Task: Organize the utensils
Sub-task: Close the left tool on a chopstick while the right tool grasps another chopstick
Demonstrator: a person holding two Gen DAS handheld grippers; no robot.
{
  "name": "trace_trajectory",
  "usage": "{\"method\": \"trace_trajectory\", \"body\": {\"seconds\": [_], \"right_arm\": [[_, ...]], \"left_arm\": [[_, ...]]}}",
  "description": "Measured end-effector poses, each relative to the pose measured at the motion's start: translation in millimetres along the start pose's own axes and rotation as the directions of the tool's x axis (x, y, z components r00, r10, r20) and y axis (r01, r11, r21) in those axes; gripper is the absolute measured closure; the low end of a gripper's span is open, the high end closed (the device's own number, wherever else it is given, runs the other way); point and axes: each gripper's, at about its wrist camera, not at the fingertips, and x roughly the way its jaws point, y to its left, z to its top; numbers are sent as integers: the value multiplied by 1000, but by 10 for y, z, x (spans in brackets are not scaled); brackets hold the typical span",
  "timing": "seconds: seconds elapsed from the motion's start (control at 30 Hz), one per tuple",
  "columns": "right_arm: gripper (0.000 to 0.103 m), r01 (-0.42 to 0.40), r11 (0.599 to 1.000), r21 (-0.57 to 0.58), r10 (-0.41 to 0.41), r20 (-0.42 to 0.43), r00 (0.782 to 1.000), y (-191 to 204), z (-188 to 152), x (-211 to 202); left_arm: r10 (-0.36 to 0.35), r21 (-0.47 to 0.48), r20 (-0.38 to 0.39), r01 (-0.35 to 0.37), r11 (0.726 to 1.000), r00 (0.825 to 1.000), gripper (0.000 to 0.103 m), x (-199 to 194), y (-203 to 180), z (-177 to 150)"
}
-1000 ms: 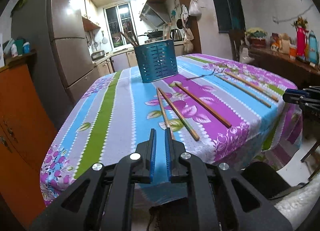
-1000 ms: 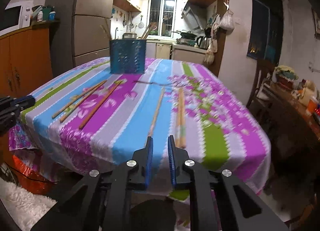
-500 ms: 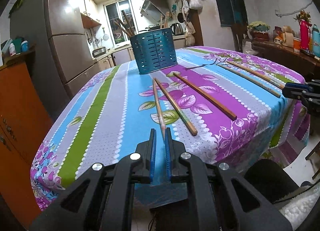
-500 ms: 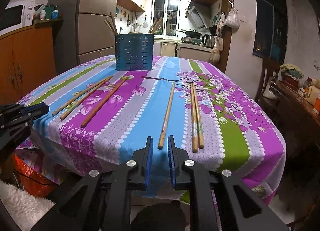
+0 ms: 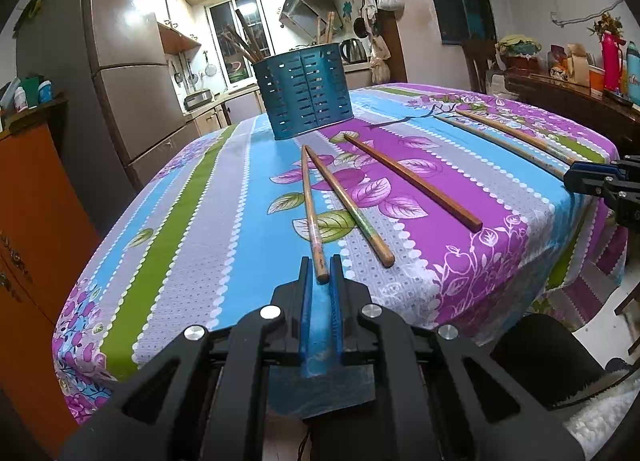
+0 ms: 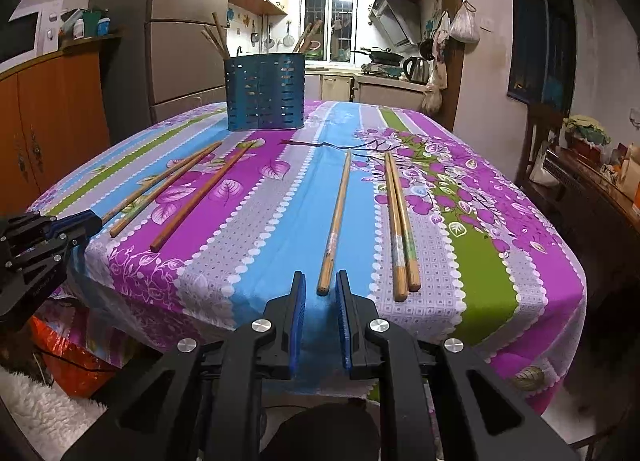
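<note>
Low centre of the left wrist view: left gripper (image 5: 319, 275) at the table's near edge, blue pads (image 5: 305, 301) parted by a narrow gap, butt end of a chopstick (image 5: 310, 205) sitting right in that gap, not pinched as far as can be told. Just right of it, a green-banded chopstick (image 5: 349, 203), tips nearly meeting up top. Further right, a dark brown chopstick (image 5: 412, 181) lying apart. Upper centre, blue slotted holder (image 5: 306, 95) upright on the striped floral tablecloth (image 5: 192, 221), sticks already poking out.

Over to the right wrist view: right gripper (image 6: 320, 293) low centre, slightly open too, end of a single pale chopstick (image 6: 335, 221) just ahead between the tips, untouched. Right of that, a pair of chopsticks (image 6: 400, 221) side by side. Far right edge of the left view, right gripper's tips beside two more sticks.
</note>
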Motion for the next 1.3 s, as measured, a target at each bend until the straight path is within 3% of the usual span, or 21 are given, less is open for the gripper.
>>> {"method": "trace_trajectory", "body": {"seconds": [0.53,0.73,0.9,1.3], "right_arm": [[86,7,999,38,-8,39,999,-16,-39,41],[86,15,999,33,-17,52,999,-6,-56,37],[93,1,999,46,-3,45,999,3,-56,43],[96,-6,997,72,3,32,999,-8,-8,-26]], "left_arm": [[-9,-68,34,11,998,999,96,33,36,-30],[4,-48,45,-2,999,999,96,27,4,-48],[-7,-68,54,11,998,998,97,14,24,-63],[-64,-152,45,70,986,997,98,27,213,-20]]}}
